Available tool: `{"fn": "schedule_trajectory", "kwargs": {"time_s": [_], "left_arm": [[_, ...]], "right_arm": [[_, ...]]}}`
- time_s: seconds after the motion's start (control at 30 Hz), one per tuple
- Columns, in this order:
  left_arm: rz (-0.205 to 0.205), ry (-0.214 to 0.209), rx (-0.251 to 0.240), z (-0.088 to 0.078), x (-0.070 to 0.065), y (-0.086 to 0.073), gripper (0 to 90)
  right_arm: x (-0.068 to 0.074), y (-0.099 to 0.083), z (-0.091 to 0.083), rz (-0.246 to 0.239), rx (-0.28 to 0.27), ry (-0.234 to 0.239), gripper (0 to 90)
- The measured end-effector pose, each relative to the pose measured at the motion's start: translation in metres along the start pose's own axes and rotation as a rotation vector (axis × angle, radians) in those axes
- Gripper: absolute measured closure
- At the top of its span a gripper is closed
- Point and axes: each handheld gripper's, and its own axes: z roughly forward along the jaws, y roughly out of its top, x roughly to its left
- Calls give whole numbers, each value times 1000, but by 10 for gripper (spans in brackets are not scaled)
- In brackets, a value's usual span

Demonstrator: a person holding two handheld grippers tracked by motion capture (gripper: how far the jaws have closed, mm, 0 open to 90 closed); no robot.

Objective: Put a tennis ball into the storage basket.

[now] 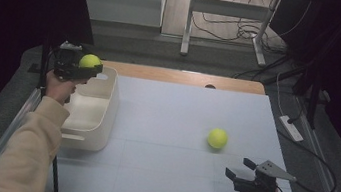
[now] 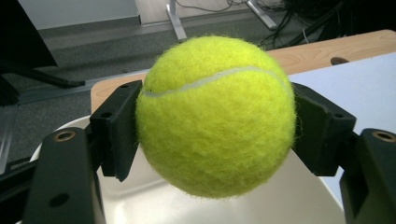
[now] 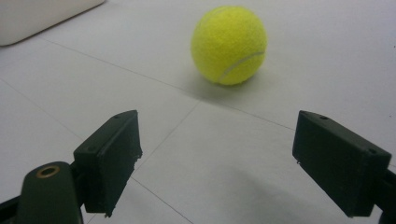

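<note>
The left gripper (image 1: 92, 71) pinched a tennis ball (image 1: 89, 61) directly above the white bin (image 1: 105, 112), while the right gripper (image 1: 240, 169) stood spread.

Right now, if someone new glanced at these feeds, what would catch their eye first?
The yellow tennis ball clamped in the left gripper, held over the far end of the white bin at the table's left. Next, a second tennis ball lying loose on the white tabletop, with the right gripper open just short of it.
</note>
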Motion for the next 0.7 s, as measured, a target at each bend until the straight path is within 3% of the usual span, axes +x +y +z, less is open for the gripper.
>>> {"fn": "schedule_trajectory", "kwargs": {"time_s": [0.4, 0.7], "left_arm": [[-1, 33, 80, 8, 6, -2, 262], [-4, 33, 88, 7, 10, -3, 261]], "right_arm": [[0, 0, 0, -6, 4, -3, 155], [0, 0, 0, -7, 8, -5, 155]]}}
